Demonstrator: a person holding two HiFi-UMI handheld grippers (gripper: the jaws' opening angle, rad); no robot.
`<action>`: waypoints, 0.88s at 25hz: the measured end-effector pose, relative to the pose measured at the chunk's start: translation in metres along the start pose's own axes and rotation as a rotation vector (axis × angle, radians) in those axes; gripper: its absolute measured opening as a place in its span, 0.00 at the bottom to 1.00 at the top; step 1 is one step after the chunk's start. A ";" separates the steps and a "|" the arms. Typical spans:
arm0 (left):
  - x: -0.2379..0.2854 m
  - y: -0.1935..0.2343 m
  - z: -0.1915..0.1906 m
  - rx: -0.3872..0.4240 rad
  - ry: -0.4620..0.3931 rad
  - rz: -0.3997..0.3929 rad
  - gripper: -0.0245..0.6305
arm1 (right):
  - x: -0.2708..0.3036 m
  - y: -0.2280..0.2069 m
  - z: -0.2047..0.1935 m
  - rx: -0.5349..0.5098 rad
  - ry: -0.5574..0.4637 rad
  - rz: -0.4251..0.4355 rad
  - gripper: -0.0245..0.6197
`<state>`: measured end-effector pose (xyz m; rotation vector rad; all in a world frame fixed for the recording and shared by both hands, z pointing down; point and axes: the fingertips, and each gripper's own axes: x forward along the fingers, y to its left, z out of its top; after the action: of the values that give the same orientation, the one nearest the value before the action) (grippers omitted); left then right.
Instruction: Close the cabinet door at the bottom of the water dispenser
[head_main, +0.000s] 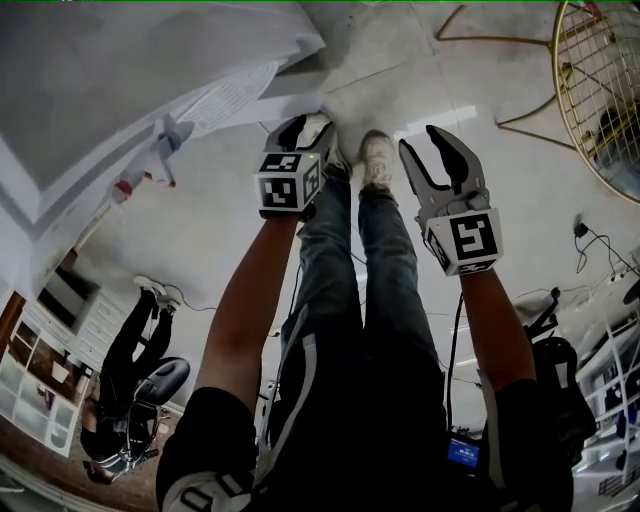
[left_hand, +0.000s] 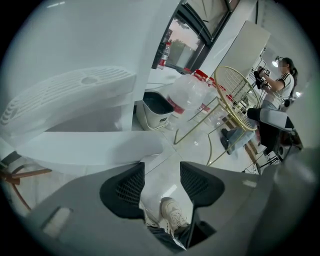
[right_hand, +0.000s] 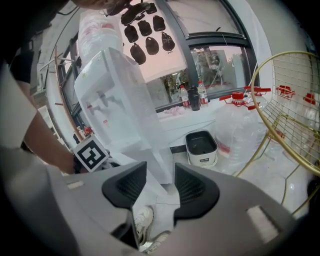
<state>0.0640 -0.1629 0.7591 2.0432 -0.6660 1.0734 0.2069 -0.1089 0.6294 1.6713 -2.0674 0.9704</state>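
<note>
The white water dispenser (head_main: 120, 90) fills the upper left of the head view, its red and blue taps (head_main: 160, 150) facing me. In the left gripper view its drip grille (left_hand: 75, 92) sits above a white panel (left_hand: 85, 147) of the lower cabinet; whether the door stands ajar I cannot tell. My left gripper (head_main: 305, 128) hovers by the dispenser's lower corner, jaws open and empty (left_hand: 162, 177). My right gripper (head_main: 425, 145) is beside it, above my shoes, open with nothing between its fingers (right_hand: 160, 182). The right gripper view shows the dispenser (right_hand: 117, 105) upright.
A gold wire chair (head_main: 600, 90) stands at the right. A large clear water bottle (right_hand: 240, 130) and a small white bin (right_hand: 201, 147) sit on the floor beyond the dispenser. Another person (head_main: 130, 400) stands behind me on the left. Cables (head_main: 600, 250) trail at the right.
</note>
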 end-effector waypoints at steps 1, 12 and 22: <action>0.002 0.001 0.002 0.004 -0.001 -0.003 0.39 | 0.002 -0.001 0.001 -0.001 -0.001 -0.002 0.32; 0.013 0.003 0.027 0.043 0.007 -0.032 0.39 | 0.010 -0.007 0.018 0.015 -0.027 -0.032 0.32; 0.027 0.014 0.046 0.065 0.009 -0.034 0.39 | 0.019 -0.017 0.026 0.030 -0.032 -0.060 0.31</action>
<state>0.0902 -0.2108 0.7690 2.0963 -0.5971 1.0966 0.2220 -0.1422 0.6278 1.7641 -2.0201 0.9658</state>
